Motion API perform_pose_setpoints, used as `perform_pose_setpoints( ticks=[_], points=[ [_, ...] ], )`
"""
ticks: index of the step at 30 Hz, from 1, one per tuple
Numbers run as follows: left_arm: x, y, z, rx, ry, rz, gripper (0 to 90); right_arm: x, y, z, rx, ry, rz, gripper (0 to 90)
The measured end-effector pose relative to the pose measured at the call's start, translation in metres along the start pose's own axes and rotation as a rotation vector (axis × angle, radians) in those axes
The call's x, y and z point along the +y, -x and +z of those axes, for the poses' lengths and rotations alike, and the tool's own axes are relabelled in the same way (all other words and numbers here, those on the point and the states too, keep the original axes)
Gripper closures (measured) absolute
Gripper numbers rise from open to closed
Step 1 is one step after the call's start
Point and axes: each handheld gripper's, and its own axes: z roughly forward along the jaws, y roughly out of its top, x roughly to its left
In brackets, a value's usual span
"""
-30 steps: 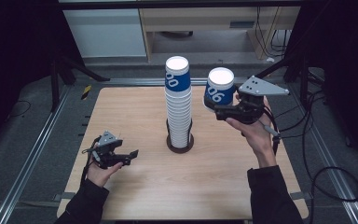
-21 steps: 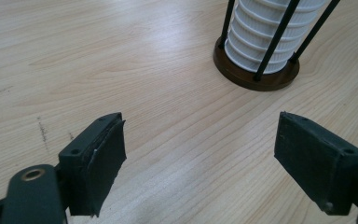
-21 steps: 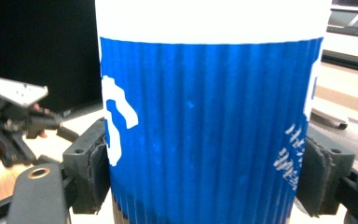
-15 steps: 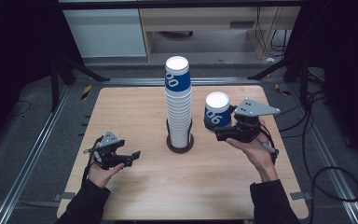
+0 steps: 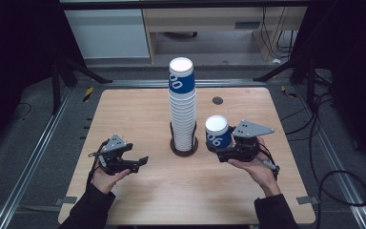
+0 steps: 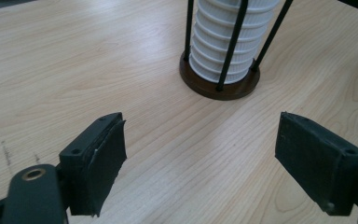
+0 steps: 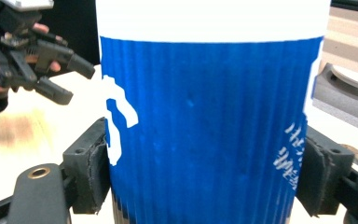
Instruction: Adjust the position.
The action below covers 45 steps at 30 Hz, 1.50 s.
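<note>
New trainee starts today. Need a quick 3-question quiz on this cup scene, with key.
1. True or false: the right gripper is shut on a blue cup.
2. What surrounds the foot of the cup stack? A) wire holder B) bowl C) box
3. Are the left gripper's jaws open or shut?

Key
1. True; its pads press both sides of the cup.
2. A, on a round dark base.
3. Open, with nothing between them.

Table lit, surroundings dark; closest surfaces perhaps blurred.
</note>
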Motion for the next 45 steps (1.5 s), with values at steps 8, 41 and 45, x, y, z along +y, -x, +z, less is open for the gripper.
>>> perform_pose_setpoints(
  ticks=[8, 41, 45],
  points=[
    [0.004, 0.008, -0.001, -0.027, 0.005, 0.016, 16.2, -0.017, -0.009, 0.011, 0.042, -0.051, -0.021, 20.0],
    [0.016, 0.039, -0.001, -0.171, 0.008, 0.102, 16.8, -0.043, -0.045, 0.065, 0.276, -0.216, -0.158, 20.0],
    [0.017, 0.042, 0.0, -0.187, 0.007, 0.102, 16.9, -0.046, -0.047, 0.071, 0.282, -0.234, -0.168, 20.0]
  ],
)
